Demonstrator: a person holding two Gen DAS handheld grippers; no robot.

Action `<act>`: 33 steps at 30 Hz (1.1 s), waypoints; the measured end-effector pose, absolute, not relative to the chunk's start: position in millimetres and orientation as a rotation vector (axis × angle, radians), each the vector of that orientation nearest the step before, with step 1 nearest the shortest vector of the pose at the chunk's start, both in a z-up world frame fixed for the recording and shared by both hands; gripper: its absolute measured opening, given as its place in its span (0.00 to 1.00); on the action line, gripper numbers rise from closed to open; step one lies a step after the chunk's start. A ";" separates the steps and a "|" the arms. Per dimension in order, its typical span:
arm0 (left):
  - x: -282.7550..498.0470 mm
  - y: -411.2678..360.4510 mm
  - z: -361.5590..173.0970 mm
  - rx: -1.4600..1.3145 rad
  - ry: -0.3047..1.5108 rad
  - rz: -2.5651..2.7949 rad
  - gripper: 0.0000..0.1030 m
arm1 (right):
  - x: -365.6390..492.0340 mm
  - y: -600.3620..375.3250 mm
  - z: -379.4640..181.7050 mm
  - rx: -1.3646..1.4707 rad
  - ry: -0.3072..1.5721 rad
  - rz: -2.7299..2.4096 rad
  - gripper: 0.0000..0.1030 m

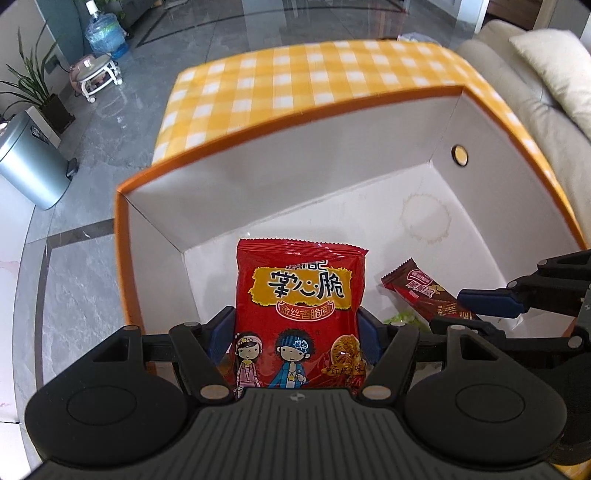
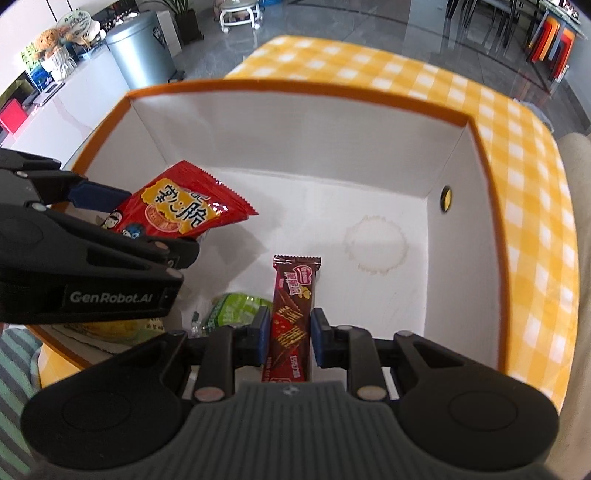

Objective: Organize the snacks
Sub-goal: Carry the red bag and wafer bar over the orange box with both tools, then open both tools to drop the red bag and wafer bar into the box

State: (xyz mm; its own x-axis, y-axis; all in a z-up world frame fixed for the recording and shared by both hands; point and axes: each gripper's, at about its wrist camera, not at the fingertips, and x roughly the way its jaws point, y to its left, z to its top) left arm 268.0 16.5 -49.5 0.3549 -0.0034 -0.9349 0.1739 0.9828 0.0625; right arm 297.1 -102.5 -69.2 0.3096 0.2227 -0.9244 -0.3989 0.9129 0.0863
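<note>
Snacks hang over the orange-rimmed box [image 2: 295, 92]: my left gripper [image 1: 295, 332] pinches a red noodle packet [image 1: 299, 314] by its sides at the near left, and my right gripper [image 2: 288, 328] has its jaws pressed on a brown wafer bar [image 2: 291, 306] near the middle. A green packet [image 2: 236, 308] already lies on the box floor, near side. I judge both should go lower, clear of each other and the green one, before letting go.

Glossy grey marble floor [image 1: 85, 273] reflecting daylight, a steel bin [image 1: 29, 166], potted plant [image 1: 33, 85], water jug [image 1: 105, 33], cream sofa [image 1: 535, 85].
</note>
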 end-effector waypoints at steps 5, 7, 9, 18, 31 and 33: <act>269.4 12.2 -52.4 0.176 1.217 -0.120 0.76 | 299.3 -102.9 -78.4 -0.167 1.223 0.413 0.19; 272.2 12.8 -53.1 0.172 1.220 -0.113 0.76 | 300.0 -101.8 -81.1 -0.173 1.235 0.410 0.20; 272.2 12.5 -51.8 0.166 1.218 -0.110 0.76 | 300.2 -100.2 -81.8 -0.173 1.247 0.407 0.21; 268.9 14.2 -42.4 0.167 1.183 -0.121 0.81 | 295.9 -99.3 -74.3 -0.178 1.240 0.415 0.29; 239.8 9.5 13.9 0.181 1.002 -0.107 0.83 | 276.0 -97.5 -39.7 -0.265 1.145 0.430 0.46; 232.3 9.4 23.8 0.175 0.969 -0.102 0.83 | 270.3 -95.8 -31.8 -0.278 1.122 0.431 0.47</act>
State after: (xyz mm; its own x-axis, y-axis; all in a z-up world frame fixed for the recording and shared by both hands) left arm 232.3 9.4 23.8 0.5627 -0.0077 -0.8267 0.1642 0.9811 0.1026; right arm 270.3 -95.8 -31.8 0.3647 0.1922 -0.9111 -0.4670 0.8843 -0.0004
